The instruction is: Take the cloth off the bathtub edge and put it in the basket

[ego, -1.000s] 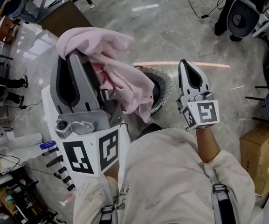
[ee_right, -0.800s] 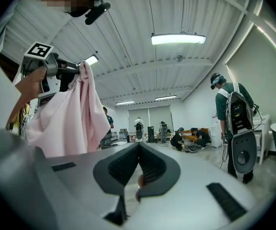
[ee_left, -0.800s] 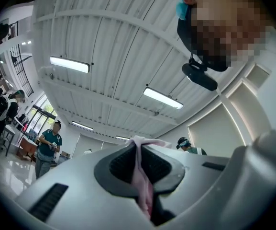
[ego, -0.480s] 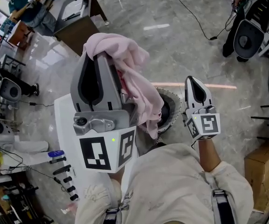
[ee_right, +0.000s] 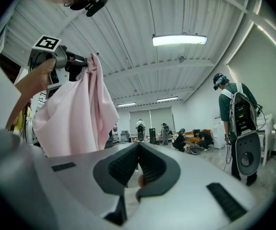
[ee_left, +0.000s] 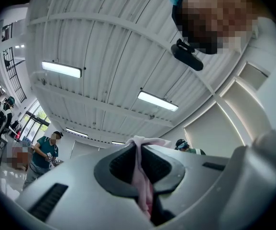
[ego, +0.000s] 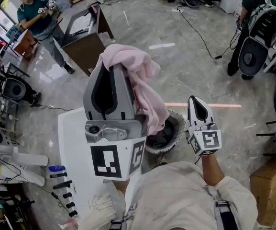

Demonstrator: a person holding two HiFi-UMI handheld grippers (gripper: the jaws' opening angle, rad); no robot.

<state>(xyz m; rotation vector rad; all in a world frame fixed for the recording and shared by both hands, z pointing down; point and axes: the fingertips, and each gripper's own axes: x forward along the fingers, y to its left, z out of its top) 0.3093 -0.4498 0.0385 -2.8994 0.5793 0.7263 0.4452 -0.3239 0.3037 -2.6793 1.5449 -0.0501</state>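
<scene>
A pink cloth [ego: 142, 87] hangs from my left gripper [ego: 123, 63], whose jaws are shut on its top fold. The left gripper view shows the cloth [ee_left: 141, 178] pinched between the dark pads [ee_left: 121, 164]. The gripper points upward, raised over the white bathtub edge [ego: 73, 143]. The cloth's lower end dangles just above the round basket [ego: 178, 121] on the floor, covering part of its left rim. My right gripper [ego: 196, 104] is held level to the right of the basket, shut and empty. In its view the cloth [ee_right: 75, 114] hangs at the left under the left gripper [ee_right: 80, 60].
Small dark bottles [ego: 61, 183] lie on the tub ledge at the lower left. A desk [ego: 82, 37] stands beyond the tub. A person with a backpack [ego: 259, 28] is at the upper right, a cardboard box [ego: 267, 176] at the right, and a cable [ego: 200, 32] crosses the floor.
My left gripper has risen with the cloth, which now hangs clear of the tub over the basket's left side. The right gripper has barely shifted.
</scene>
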